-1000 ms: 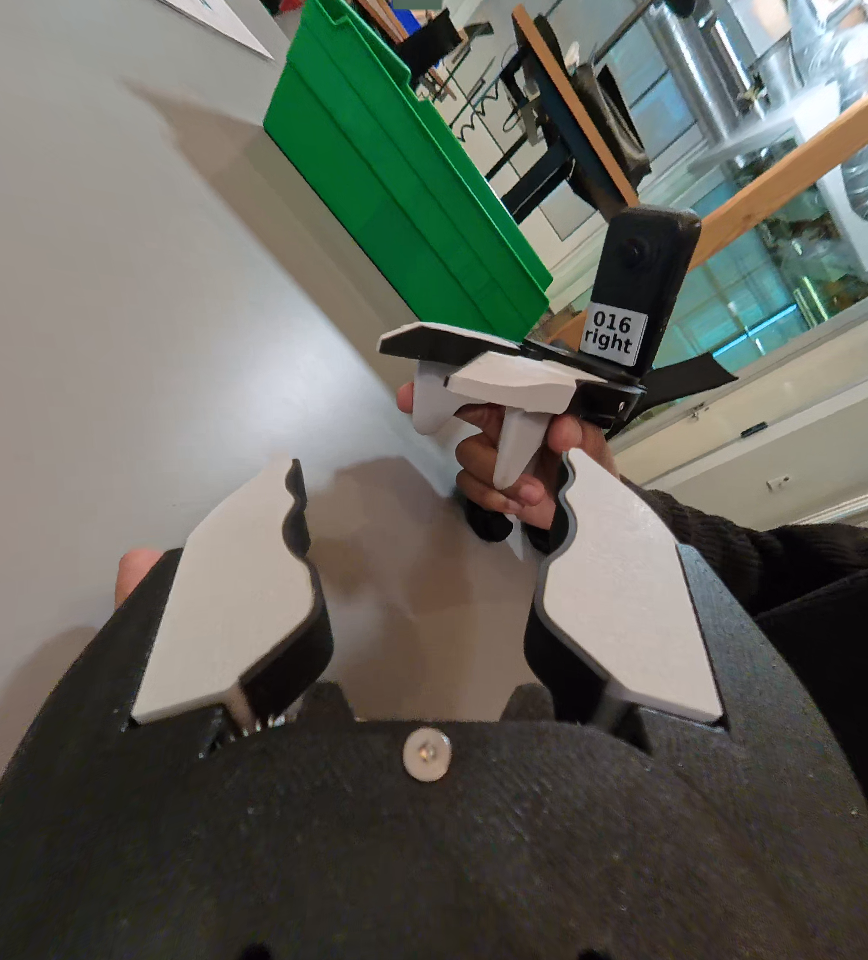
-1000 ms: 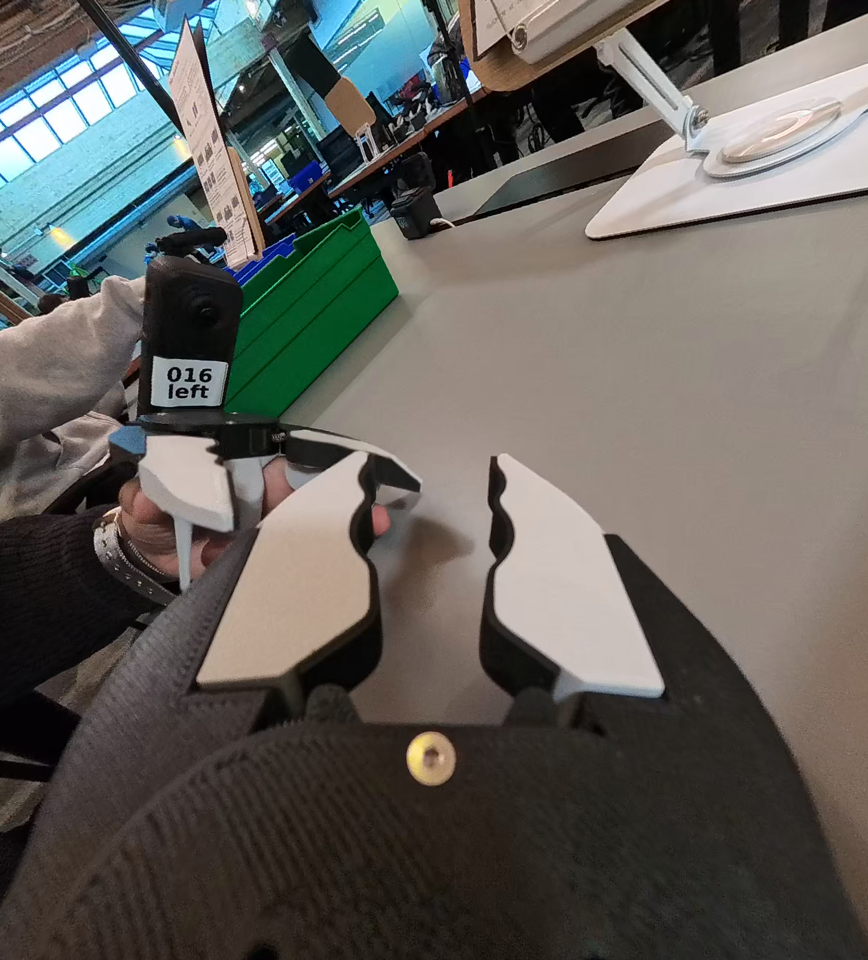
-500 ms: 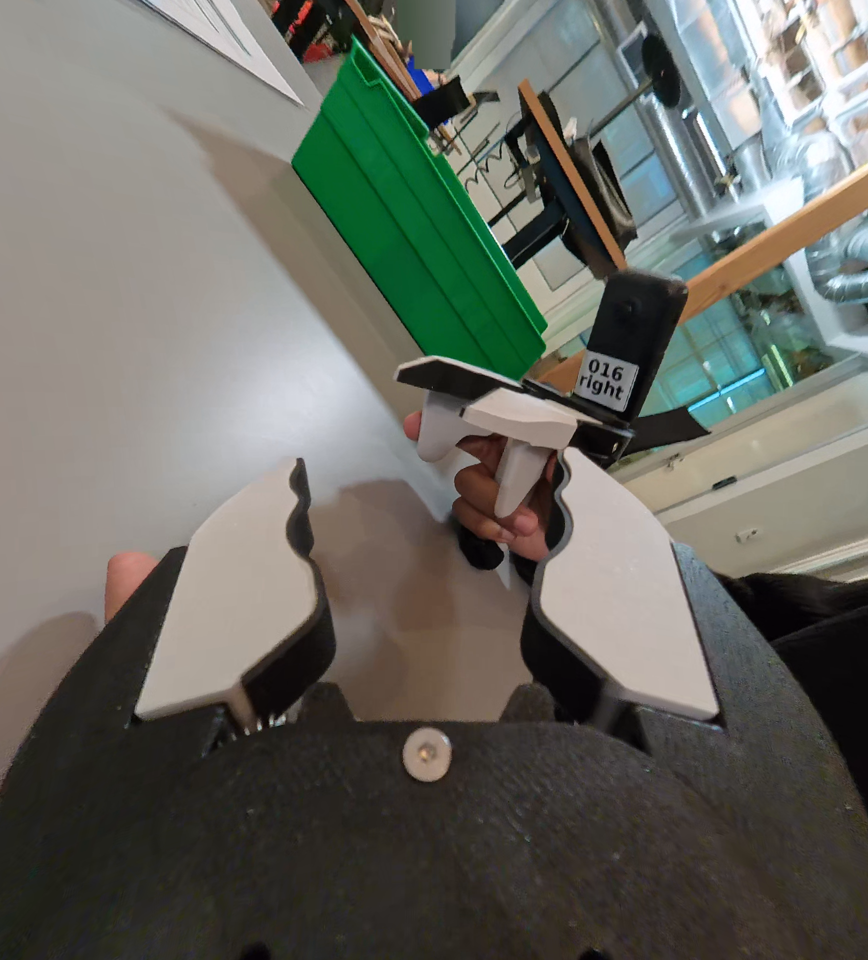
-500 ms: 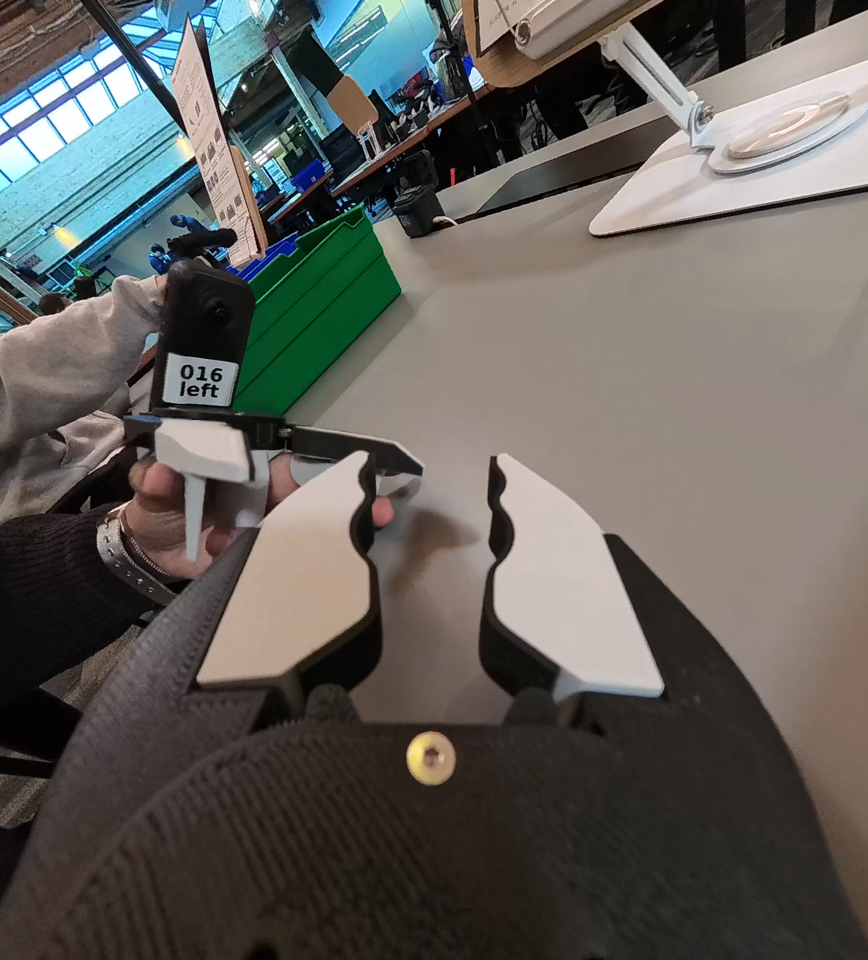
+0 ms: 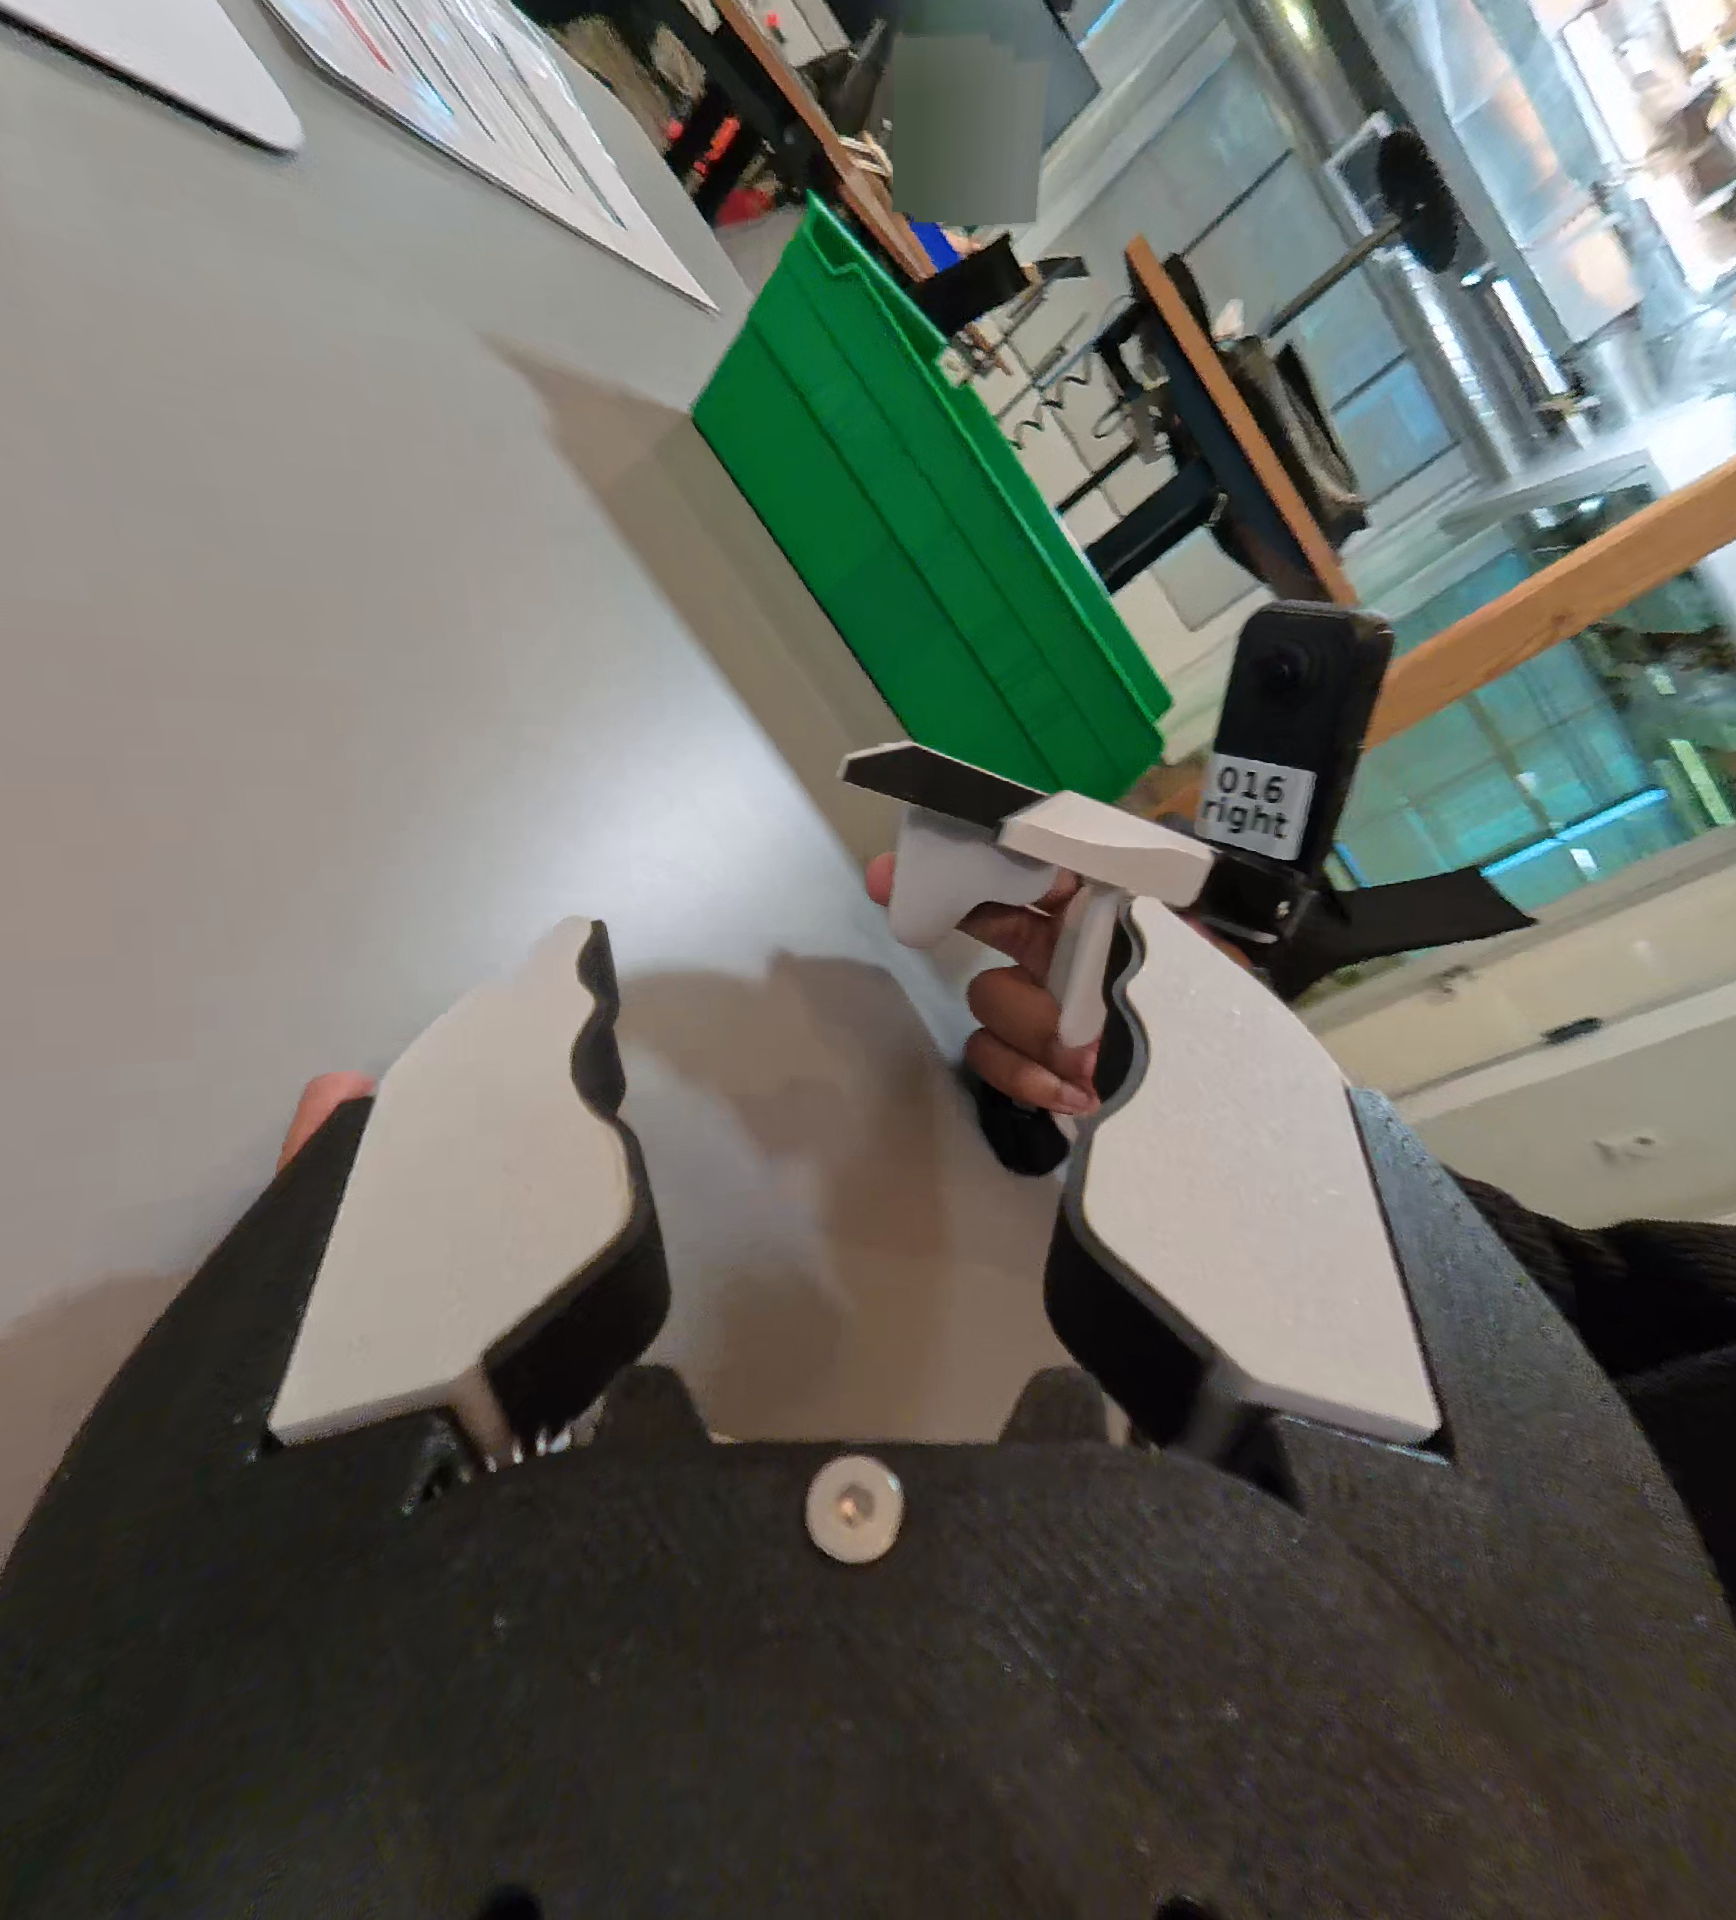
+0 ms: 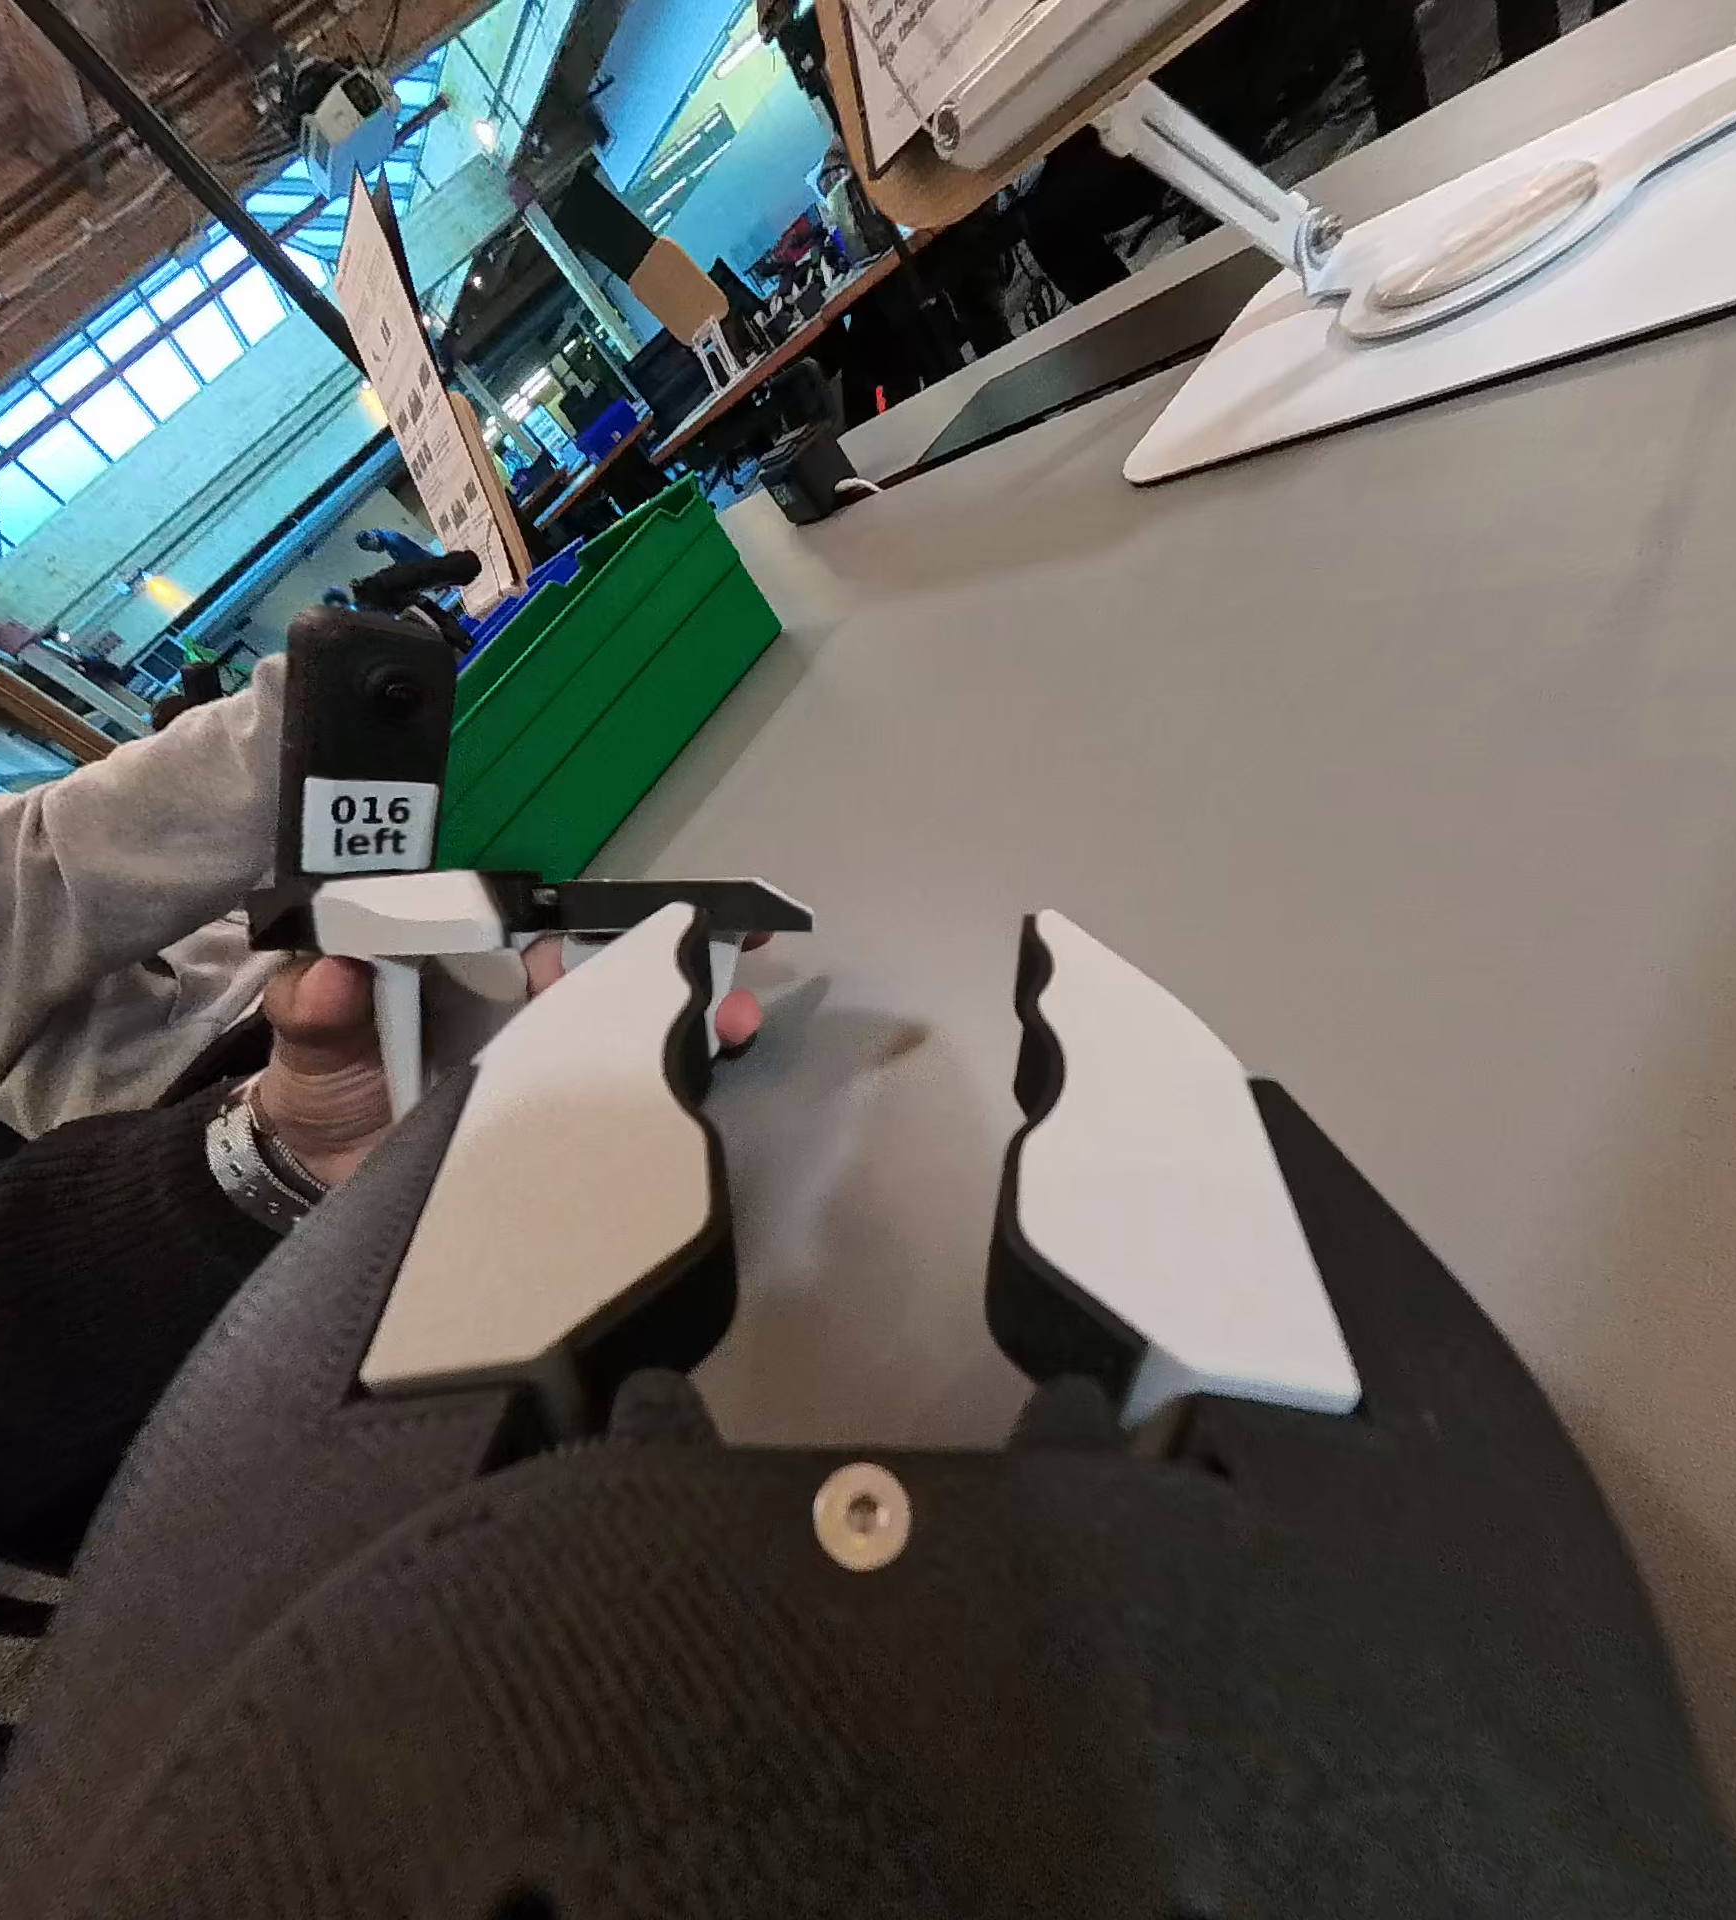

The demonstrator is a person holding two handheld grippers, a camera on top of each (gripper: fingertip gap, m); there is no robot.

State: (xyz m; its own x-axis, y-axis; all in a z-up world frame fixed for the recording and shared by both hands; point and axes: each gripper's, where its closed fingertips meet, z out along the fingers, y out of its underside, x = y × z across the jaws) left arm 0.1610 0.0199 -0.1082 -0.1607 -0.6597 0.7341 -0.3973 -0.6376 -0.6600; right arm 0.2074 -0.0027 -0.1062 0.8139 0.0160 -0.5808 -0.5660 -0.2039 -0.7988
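**Grey tabletop, 2 empty grippers facing each other**

Grey laminate filled most of both views: the table (image 5: 220,623) was bare beneath the 2 tools. The left gripper (image 5: 853,997) hung low over it with its white fingers (image 5: 490,1195) spread wide and nothing between them but tabletop and shadow. The right gripper (image 6: 862,925) was likewise parted, with a somewhat narrower gap, and it too held nothing.

Each tool pointed roughly toward the other, so each wrist view caught its partner just past its own fingertips. They were near each other but not touching. The right hand (image 5: 1025,1023) was wrapped around its handle under a black camera (image 5: 1300,686). The left hand (image 6: 324,1049), with a silver wristband (image 6: 246,1164) at the cuff of a dark sleeve, gripped the other handle.

The nearest object to both was a green bin (image 5: 905,540) at the table's edge, beyond the grippers and apart from them. What it held could not be seen. Farther off lay flat white sheets (image 5: 490,135) and a white pad (image 6: 1466,343) bearing the round foot of a stand. A grey sleeve (image 6: 95,862) of a 2nd person showed behind the left gripper.

As a judgement, the pose was tidy: both sets of fingers were parted and free of the surface, and neither tool crowded the other.
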